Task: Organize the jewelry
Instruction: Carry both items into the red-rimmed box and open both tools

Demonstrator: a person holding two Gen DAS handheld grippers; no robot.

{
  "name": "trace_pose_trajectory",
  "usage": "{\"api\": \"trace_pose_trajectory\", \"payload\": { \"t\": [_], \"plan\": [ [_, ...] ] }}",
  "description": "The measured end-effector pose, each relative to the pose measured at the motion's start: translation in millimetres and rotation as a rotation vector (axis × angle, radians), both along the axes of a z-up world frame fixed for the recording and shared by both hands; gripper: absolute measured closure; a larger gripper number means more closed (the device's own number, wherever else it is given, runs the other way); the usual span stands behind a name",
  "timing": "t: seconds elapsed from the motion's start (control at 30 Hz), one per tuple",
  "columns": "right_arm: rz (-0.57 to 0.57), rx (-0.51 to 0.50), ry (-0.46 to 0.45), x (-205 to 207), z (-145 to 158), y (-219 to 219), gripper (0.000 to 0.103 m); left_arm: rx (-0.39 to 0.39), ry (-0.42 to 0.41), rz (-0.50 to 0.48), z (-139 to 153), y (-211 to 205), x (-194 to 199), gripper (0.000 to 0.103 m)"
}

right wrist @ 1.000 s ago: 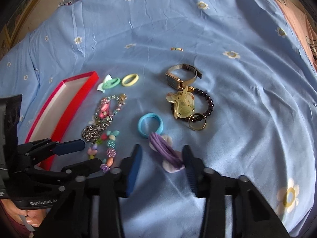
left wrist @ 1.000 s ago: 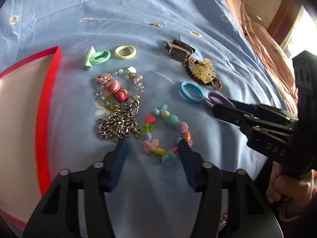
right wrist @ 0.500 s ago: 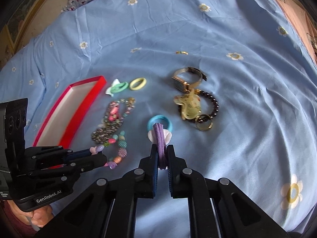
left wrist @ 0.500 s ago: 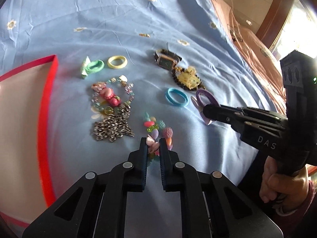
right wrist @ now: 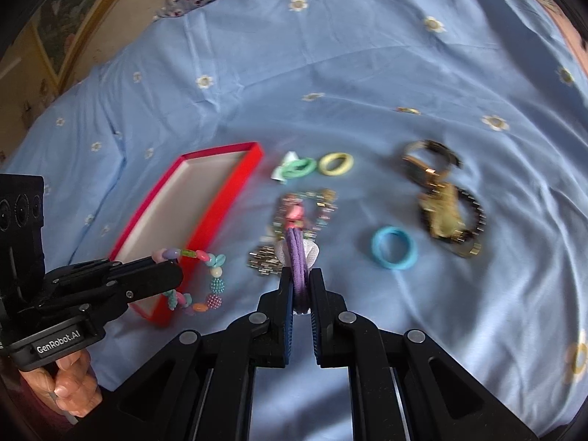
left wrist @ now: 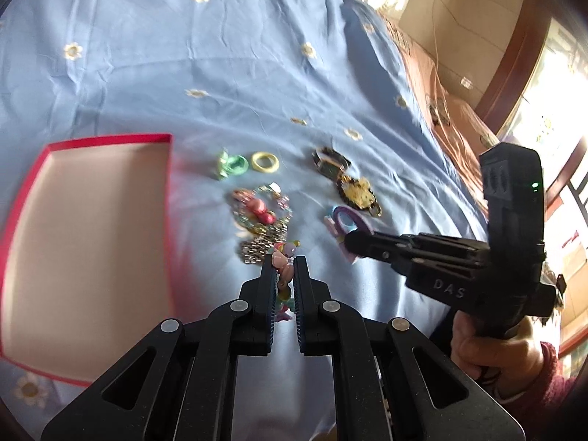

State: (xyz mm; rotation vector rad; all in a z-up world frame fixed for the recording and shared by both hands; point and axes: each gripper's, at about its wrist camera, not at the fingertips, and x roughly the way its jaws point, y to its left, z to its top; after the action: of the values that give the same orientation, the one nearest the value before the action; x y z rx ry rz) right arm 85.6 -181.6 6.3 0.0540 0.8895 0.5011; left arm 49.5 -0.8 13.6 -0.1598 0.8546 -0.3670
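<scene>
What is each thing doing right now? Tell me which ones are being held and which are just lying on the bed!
Left gripper: shut on the beaded bracelet.
Beaded bracelet: lifted, dangling.
Right gripper: shut on the purple hair tie.
Purple hair tie: pinched, lifted.
Red box: open, empty.
Blue hair tie: lying flat.
Green hair tie: lying flat.
Yellow hair tie: lying flat.
Watch: lying on the sheet.
Silver chain: heaped.

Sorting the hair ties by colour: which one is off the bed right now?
The purple hair tie, pinched in the right gripper; the blue, green and yellow ones lie on the sheet.
</scene>
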Motion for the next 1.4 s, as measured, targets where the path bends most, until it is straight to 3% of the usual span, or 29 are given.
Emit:
{"api": "trace_pose_trajectory", "payload": {
  "t": [0.57, 0.93, 1.2, 1.4],
  "plan": [
    [0.264, 0.025, 0.03, -5.0, -3.5, 130.2, 0.095, 0.007, -0.038, 0.224, 12.9, 111.1, -11.9, 0.096],
    [0.36, -0.019, 0.097, -4.4, -34.6, 182.9, 0.095, -0.007, 0.048, 0.314, -28.4, 159.5, -13.0, 0.096],
    [0.405, -0.092, 0.144, -4.4, -58.3, 204.4, 0.095, 0.023, 0.122, 0.347, -55.6, 177.1, -16.1, 0.095],
    [0.415, -0.111, 0.144, -6.9, -57.6, 207.2, 0.091, 0.048, 0.159, 0.365, -68.2, 184.0, -16.2, 0.095]
  ]
}}
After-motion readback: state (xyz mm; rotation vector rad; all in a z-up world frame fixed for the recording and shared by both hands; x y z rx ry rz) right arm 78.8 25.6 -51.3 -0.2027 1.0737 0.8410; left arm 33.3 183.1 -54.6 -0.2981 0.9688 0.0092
